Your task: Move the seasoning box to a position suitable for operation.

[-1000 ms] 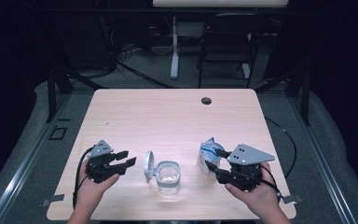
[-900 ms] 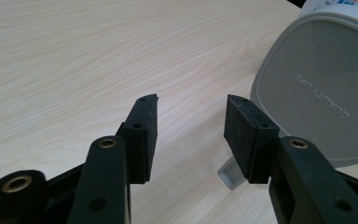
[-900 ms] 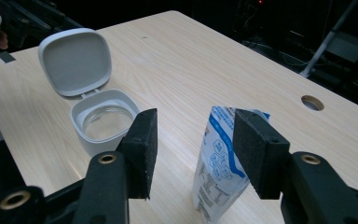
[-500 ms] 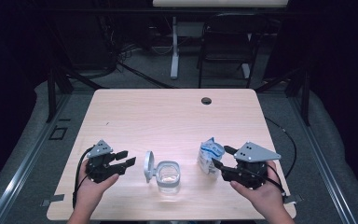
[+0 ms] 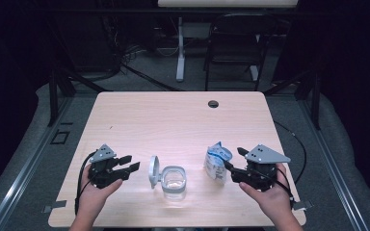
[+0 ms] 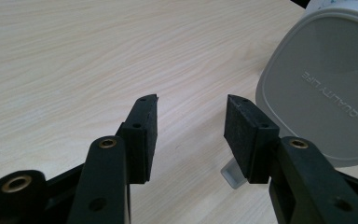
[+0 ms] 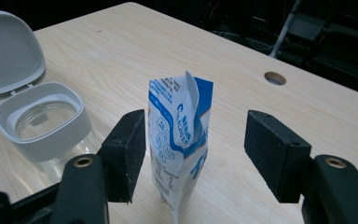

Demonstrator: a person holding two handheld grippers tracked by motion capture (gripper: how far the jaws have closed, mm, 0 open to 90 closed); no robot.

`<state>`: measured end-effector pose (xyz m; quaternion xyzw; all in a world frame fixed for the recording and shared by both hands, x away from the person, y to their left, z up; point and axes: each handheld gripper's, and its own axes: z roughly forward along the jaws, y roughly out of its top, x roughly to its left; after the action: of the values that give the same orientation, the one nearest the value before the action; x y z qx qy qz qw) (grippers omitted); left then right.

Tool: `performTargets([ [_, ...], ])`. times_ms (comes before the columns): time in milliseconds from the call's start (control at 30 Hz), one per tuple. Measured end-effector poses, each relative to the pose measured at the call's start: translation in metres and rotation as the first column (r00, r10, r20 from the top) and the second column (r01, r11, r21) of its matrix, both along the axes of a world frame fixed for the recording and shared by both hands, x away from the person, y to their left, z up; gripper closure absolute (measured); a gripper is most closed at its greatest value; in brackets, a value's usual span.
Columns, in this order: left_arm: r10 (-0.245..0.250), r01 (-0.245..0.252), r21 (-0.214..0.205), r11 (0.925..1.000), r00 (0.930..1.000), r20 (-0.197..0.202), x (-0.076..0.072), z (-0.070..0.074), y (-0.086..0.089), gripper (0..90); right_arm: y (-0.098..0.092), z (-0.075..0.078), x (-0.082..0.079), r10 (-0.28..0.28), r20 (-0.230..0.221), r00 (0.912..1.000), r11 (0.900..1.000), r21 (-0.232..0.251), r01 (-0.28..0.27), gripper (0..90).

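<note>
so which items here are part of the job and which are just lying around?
In the job:
- blue and white pouch, upright between the open right gripper
- clear container with its hinged lid flipped open
- left gripper, open beside the lid

Lying about:
- cable hole in the table
- chair behind

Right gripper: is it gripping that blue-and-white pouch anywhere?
No. The right gripper has just been opening; the pouch stands between its jaws, touched by neither pad.

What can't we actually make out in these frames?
- Blue-and-white paper pouch: its contents; the torn top faces away in the right gripper view, and its small print is too blurred to read.
- Clear jar with grey hinged lid: too small in the high view to tell if it is empty.
- Grey lid: cut by the left gripper view's edge.
</note>
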<state>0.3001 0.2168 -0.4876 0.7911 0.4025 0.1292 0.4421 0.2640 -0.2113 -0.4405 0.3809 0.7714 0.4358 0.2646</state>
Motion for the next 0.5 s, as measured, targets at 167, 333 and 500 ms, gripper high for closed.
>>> performTargets([
  [167,0.001,-0.001,-0.002,1.0,1.0,0.002,0.0,0.0,0.001,54.7,0.001,-0.011,0.005,-0.003,-0.026,0.9997,1.0,-0.009,0.003,38.1],
  [333,0.003,-0.003,-0.002,1.0,1.0,-0.003,0.001,0.0,0.002,54.7,0.003,-0.02,0.009,-0.008,-0.039,0.9992,0.9998,-0.016,0.008,38.1],
  [500,0.009,-0.009,-0.007,0.9999,1.0,0.001,0.001,-0.001,0.002,54.7,0.006,-0.03,0.013,-0.012,-0.041,0.9991,0.9998,-0.019,0.011,38.1],
])
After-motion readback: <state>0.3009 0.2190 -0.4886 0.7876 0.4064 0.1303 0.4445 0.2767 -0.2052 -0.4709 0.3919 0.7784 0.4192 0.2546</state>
